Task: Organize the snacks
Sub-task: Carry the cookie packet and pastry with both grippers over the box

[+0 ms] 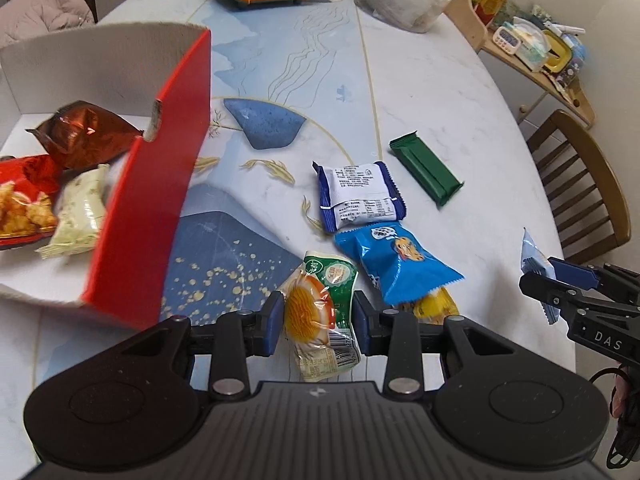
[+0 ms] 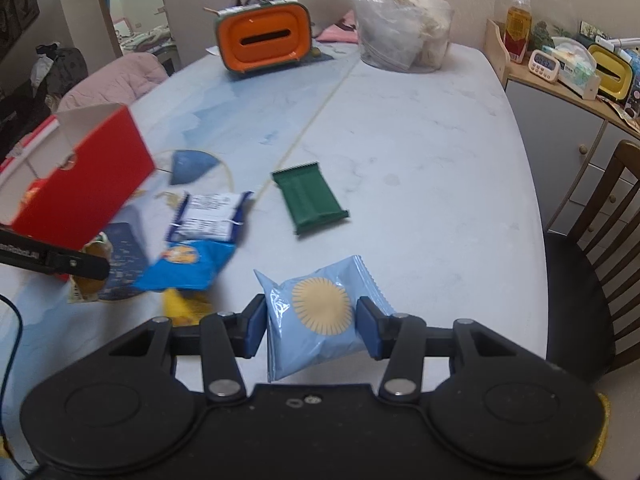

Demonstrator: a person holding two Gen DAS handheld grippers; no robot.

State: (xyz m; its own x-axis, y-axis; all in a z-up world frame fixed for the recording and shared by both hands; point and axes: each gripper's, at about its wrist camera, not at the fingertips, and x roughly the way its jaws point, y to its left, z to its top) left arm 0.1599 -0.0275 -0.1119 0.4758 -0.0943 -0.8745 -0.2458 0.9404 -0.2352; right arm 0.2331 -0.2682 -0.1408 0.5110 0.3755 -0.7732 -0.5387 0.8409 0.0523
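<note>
My left gripper (image 1: 318,320) is shut on a green-and-white snack pack with an orange disc (image 1: 320,312), just above the table near its front edge. My right gripper (image 2: 310,326) is shut on a pale blue packet with a yellow sunburst (image 2: 316,312); it also shows in the left wrist view (image 1: 556,284) at the right. The red box (image 1: 160,184) stands at the left with several snack bags inside (image 1: 84,136). On the table lie a green bar (image 1: 426,168), a white-and-blue packet (image 1: 358,194), a bright blue cookie bag (image 1: 394,264) and a yellow packet (image 1: 434,306) under it.
An orange-and-green holder (image 2: 264,38) and a clear plastic bag (image 2: 400,28) stand at the table's far end. A wooden chair (image 2: 592,248) is at the right edge. A sideboard (image 2: 560,80) with clutter is behind it.
</note>
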